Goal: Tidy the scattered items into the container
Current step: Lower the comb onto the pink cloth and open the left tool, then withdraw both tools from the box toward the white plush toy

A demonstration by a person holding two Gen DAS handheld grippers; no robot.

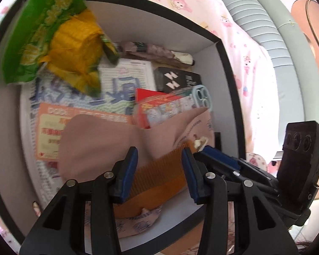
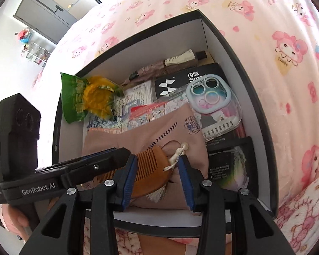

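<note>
A black box with white inner walls stands on a pink cartoon-print bedsheet and holds many items. A wooden comb lies on a beige cloth pouch at the box's near end. A green snack packet with yellow corn leans at the far left corner. My left gripper is open over the comb, touching nothing. My right gripper is open over the same comb, also empty. The left gripper reaches in from the left in the right wrist view.
The box also holds a clear phone case with blue camera ring, a black "Smart" box, a printed paper pack, a folded umbrella and a dark packet. Grey ribbed headboard lies right.
</note>
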